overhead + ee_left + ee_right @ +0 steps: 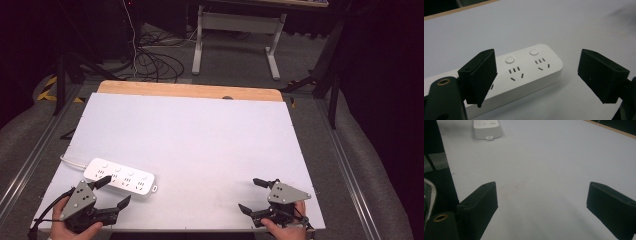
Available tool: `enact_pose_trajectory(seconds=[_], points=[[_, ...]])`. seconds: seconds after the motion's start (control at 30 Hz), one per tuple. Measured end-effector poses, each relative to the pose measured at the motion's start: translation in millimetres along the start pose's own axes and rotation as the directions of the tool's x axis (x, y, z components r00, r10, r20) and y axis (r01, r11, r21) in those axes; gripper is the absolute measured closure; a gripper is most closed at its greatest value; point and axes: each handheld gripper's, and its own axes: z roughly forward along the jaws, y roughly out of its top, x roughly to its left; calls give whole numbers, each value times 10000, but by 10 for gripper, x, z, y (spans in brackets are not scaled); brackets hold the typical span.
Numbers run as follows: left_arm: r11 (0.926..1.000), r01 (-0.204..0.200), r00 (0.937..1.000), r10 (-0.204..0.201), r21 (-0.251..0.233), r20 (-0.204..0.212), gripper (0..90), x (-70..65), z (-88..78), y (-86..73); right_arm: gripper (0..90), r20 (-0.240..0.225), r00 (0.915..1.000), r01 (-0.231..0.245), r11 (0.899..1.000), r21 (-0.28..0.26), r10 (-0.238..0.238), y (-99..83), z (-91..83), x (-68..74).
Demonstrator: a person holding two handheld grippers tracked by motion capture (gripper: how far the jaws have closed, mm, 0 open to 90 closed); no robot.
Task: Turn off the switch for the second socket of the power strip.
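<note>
Now my left gripper gapes wide beside the power strip near the table's front left corner; my right gripper gapes wide, grasping nothing.

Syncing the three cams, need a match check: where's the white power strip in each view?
High view: power strip lower left on the white table, by the left gripper.
Left gripper view: centre and lower left, between the open fingers.
Right gripper view: top left corner, one end.
Shared landmark: the table's wooden far edge.
</note>
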Motion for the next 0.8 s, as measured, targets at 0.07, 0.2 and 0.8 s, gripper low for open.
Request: enact_pose_trajectory(seconds=[0.07,0.2,0.8], points=[[10000,46,10000,-46,15,40,165,-5,-10,4,108,-22,10000,-19,10000,35,19,3,5,3],[9999,-105,9999,105,23,4,164,-13,-24,12,109,-136,9999,1,9997,230,2,-6,20,1],[9998,143,9999,-142,165,-25,201,3,-77,47,110,33,9999,-96,9998,163,96,-5,21,-6]])
